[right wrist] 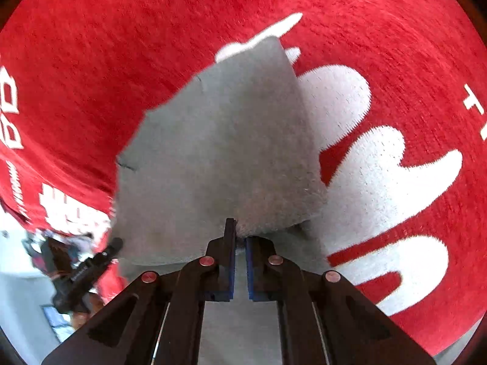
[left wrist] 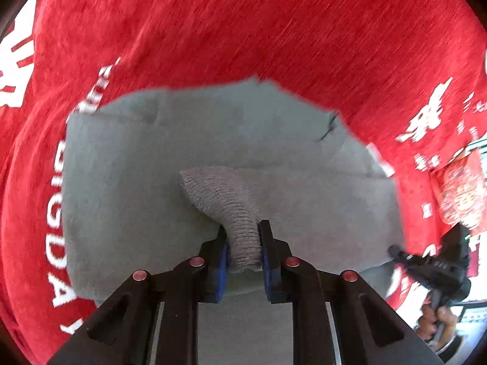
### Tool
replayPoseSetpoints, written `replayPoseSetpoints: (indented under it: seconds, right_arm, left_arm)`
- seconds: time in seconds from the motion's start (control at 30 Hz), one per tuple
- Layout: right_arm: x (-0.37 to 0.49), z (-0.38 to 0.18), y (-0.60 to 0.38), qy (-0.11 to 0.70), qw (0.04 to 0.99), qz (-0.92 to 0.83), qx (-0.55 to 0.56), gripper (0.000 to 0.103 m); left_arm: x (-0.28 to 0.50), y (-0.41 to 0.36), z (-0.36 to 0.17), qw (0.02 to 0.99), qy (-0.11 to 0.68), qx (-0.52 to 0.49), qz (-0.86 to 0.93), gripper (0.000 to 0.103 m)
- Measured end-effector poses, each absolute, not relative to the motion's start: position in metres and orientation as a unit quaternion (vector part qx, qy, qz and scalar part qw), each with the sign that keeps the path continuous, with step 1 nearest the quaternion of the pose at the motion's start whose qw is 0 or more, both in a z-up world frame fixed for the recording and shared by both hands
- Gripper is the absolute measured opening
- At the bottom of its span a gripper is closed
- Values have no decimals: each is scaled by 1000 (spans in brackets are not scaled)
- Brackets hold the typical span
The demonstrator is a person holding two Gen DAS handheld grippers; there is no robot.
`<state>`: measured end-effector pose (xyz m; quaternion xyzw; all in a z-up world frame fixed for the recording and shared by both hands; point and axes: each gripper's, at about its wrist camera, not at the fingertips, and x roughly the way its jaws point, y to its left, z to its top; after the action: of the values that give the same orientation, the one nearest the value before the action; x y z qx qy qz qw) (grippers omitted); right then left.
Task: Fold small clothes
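Note:
A small grey garment (left wrist: 188, 164) lies over a red cloth with white print. My left gripper (left wrist: 243, 228) is shut on the garment's ribbed grey cuff (left wrist: 234, 213), which bunches up between the blue pads. In the right wrist view the same grey garment (right wrist: 219, 152) hangs forward from my right gripper (right wrist: 240, 234), which is shut on its edge. The right gripper also shows at the right of the left wrist view (left wrist: 426, 264), and the left gripper at the lower left of the right wrist view (right wrist: 82, 270).
The red cloth (left wrist: 243, 24) with white letters and shapes fills the background in both views (right wrist: 91, 76). A hand (left wrist: 435, 319) holds the right gripper's handle at the lower right. A pale floor or wall (right wrist: 18, 289) shows at the lower left of the right wrist view.

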<state>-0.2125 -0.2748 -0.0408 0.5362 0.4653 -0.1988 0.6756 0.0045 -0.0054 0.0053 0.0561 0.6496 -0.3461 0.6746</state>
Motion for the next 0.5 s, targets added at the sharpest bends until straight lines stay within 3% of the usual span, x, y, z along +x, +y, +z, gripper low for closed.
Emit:
replayPoseSetpoints:
  seconds: [0.5]
  right_arm:
    - [-220,-30,-283,515,681,-199,481,10]
  left_arm:
    - [6,57,31,720,626,98,-283,21]
